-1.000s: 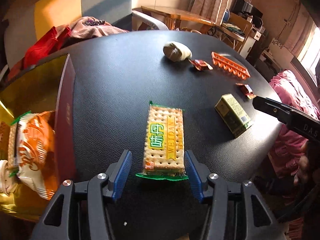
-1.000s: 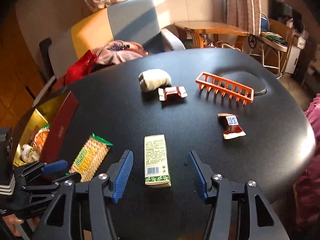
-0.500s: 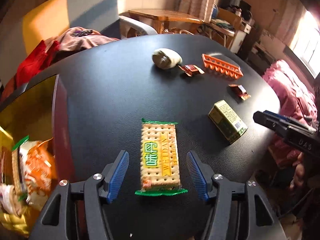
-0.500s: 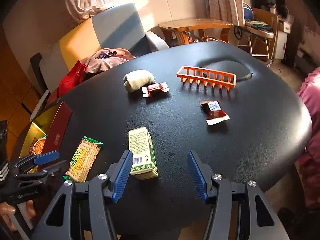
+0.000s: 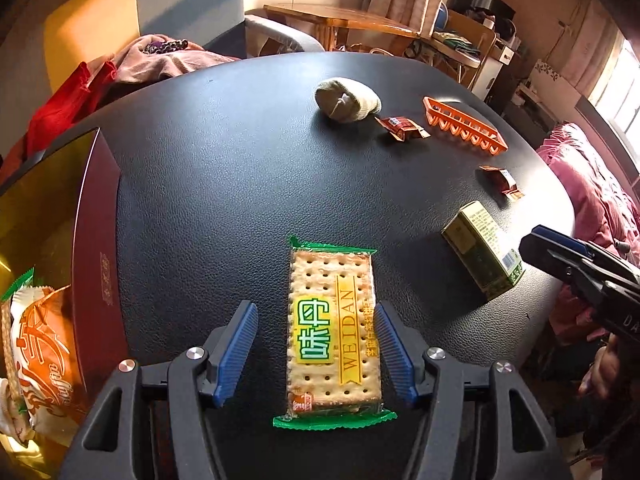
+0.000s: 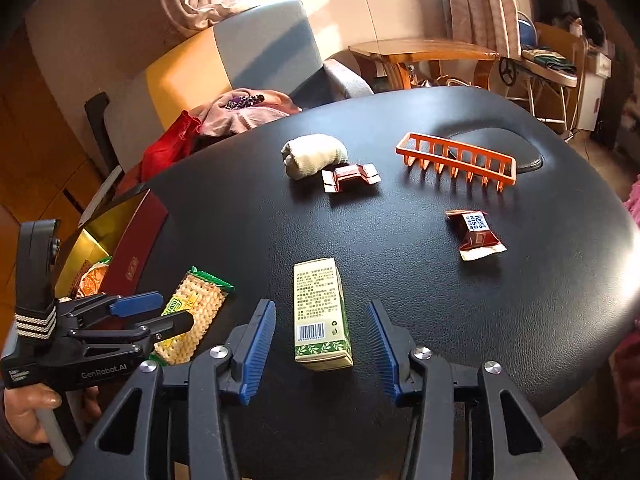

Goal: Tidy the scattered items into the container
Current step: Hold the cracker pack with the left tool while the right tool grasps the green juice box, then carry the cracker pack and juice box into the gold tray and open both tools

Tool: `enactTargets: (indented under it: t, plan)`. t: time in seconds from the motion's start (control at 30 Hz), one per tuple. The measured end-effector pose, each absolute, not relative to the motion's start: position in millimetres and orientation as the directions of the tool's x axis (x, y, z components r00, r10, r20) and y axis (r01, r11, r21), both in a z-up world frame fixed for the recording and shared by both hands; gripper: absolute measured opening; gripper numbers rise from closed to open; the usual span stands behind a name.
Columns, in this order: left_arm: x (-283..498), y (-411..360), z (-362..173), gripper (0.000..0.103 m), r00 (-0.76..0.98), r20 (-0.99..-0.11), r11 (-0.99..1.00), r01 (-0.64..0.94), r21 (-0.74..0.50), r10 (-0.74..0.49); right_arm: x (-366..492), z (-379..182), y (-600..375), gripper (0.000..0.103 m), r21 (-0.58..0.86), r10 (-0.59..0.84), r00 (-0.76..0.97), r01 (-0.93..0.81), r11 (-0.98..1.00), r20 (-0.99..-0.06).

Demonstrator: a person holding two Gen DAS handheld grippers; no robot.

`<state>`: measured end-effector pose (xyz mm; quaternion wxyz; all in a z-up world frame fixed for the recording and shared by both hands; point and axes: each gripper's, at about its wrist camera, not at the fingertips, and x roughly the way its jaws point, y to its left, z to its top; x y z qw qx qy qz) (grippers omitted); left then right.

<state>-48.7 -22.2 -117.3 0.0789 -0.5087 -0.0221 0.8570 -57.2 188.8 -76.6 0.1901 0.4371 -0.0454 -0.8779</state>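
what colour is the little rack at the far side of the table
Orange. The rack shows best in the right wrist view, standing on the black table.

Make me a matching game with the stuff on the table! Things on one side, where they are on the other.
Things:
1. cracker pack
2. green box
3. rolled sock
4. orange rack

Places:
A. touching a red candy wrapper
B. between the open right gripper fingers
C. far right side of the table
D. between the open left gripper fingers

Pairs: 1-D, 2-B, 3-A, 4-C
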Motion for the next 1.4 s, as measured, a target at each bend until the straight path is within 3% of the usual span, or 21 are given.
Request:
enactTargets:
  t: [0.2,0.37,0.53,1.0,1.4]
  plan:
    - [-46,-18,-125,0.062,-0.458,-0.874,-0.984,-0.140,-0.107,0.160,-75,-90,170,0.048,0.172,-0.336,-0.497,0.346,-0.922,-0.800]
    - [-48,-21,-129,0.061,-0.460,-0.871,-0.983,-0.132,-0.127,0.174,-83,-107,155,0.031,0.077,-0.258,-0.482,0.364,-0.928,-0.837]
    - [-47,-23,-129,0.049,-0.474,-0.868,-0.988,-0.105,-0.112,0.149,-78,-112,156,0.030,0.050,-0.242,-0.507,0.363,-0.930,-0.827]
    - [-28,-20,-113,0.048,-0.542,-0.836,-0.996,-0.075,-0.051,0.084,-70,-114,152,0.030,0.054,-0.225,-0.519,0.323,-0.945,-0.825]
    - [-9,-48,-77,0.048,-0.616,-0.778,-0.990,-0.028,-0.139,0.126,-58,-92,141,0.030,0.151,-0.311,-0.532,0.324,-0.934,-0.788]
